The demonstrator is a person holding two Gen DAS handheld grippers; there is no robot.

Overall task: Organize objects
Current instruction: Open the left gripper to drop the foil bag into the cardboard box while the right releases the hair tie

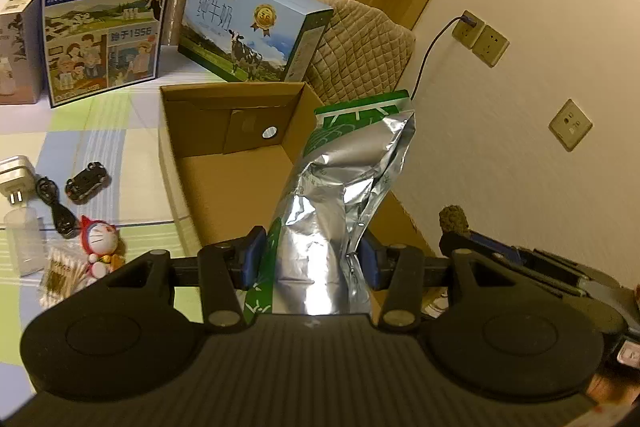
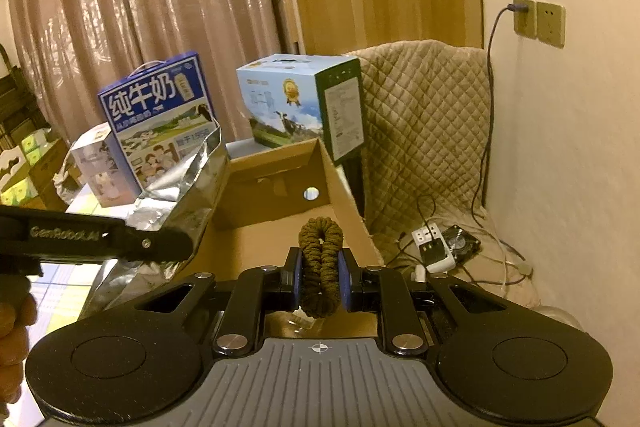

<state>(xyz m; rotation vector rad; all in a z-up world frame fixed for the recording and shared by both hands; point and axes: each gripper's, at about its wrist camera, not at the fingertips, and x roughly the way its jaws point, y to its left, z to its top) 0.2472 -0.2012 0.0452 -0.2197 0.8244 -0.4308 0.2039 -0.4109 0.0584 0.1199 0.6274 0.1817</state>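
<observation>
Bedroom-ish corner with curtains across the top of both frames, a quilted cover on a seat at the right, and a pastel checked tabletop [image 1: 100, 131] holding an open cardboard box [image 1: 240, 163] in the middle.

Left gripper [image 1: 312, 263] is clamped on a crinkly foil bag [image 1: 340, 187], held upright at the box's right wall, mostly above the box floor. Right gripper [image 2: 320, 277] is pinched onto a brown hair scrunchie [image 2: 320, 259], hanging over the near part of the same box.

What could go wrong, I'd guess: the foil bag is floppy and slick, so it could slide through the pads or flop over the box's right wall instead of inside. Both tools crowd the same opening too, so they might bump each other. The scrunchie is springy and could bounce out or snag on a pad when let go.

Readable stuff: dark blue milk carton [image 1: 108, 23] at upper left says 纯牛奶, plus 从小喝的奶 and what looks like 始于1956. Lighter blue carton [image 1: 248, 27] beside it also reads 纯牛奶, with a gold medal badge. The left tool's arm in the right view reads "GenRobot.AI". Green print on the bag is too folded to read.

Still loose at the lower left of the left view: toy car [image 1: 86, 181], charger plug [image 1: 16, 175], Doraemon figure [image 1: 100, 243].
</observation>
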